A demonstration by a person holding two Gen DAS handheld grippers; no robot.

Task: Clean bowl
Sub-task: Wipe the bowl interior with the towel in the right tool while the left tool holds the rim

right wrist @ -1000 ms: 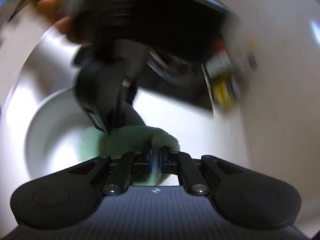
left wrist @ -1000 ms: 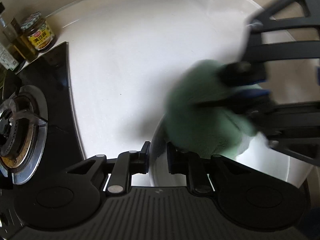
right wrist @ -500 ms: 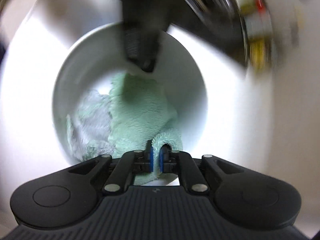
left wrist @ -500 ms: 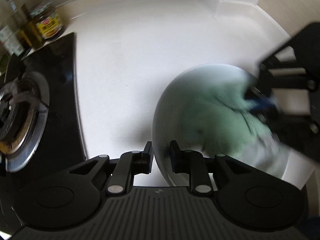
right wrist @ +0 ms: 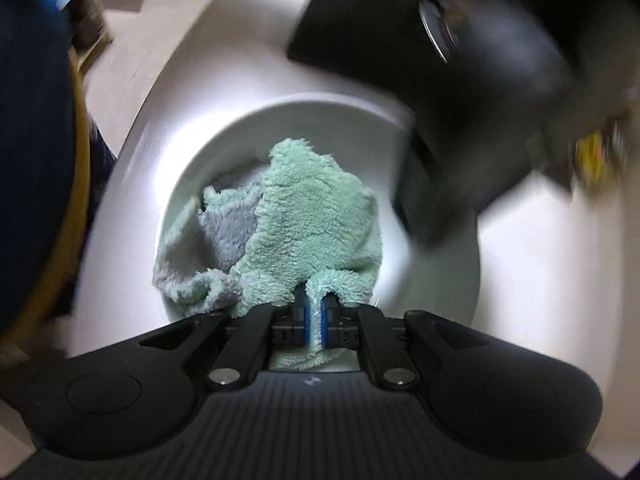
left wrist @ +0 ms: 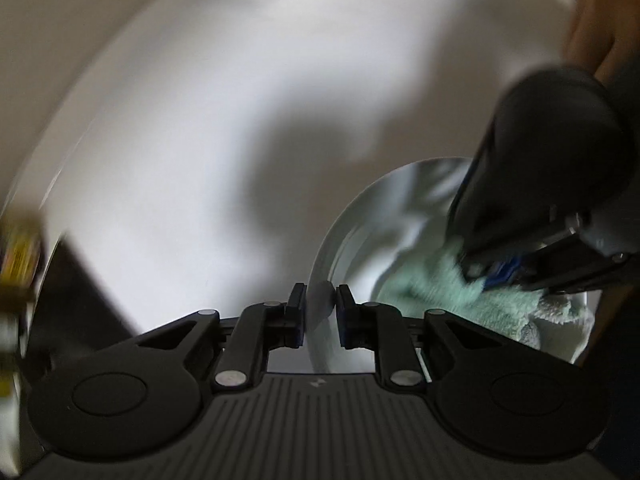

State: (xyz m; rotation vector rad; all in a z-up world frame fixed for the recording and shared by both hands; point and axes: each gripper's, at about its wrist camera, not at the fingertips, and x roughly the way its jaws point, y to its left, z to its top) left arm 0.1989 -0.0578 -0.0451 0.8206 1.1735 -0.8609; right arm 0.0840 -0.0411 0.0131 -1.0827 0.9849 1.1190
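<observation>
Bowl (right wrist: 224, 136) rim pinched by left claw (left wrist: 320, 312); right claw (right wrist: 316, 320) pinches blurred cloth (right wrist: 304, 220).

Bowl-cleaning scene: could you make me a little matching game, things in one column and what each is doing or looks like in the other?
Things:
1. left gripper
2. right gripper
3. cloth
4. bowl

Descriptions:
A. white, standing on the pale countertop
B. fluffy, green with a grey side, bunched inside the bowl
C. clamped on the bowl's rim
D. pinching a fold of the cloth

Pairs: 1-C, 2-D, 3-B, 4-A
</observation>
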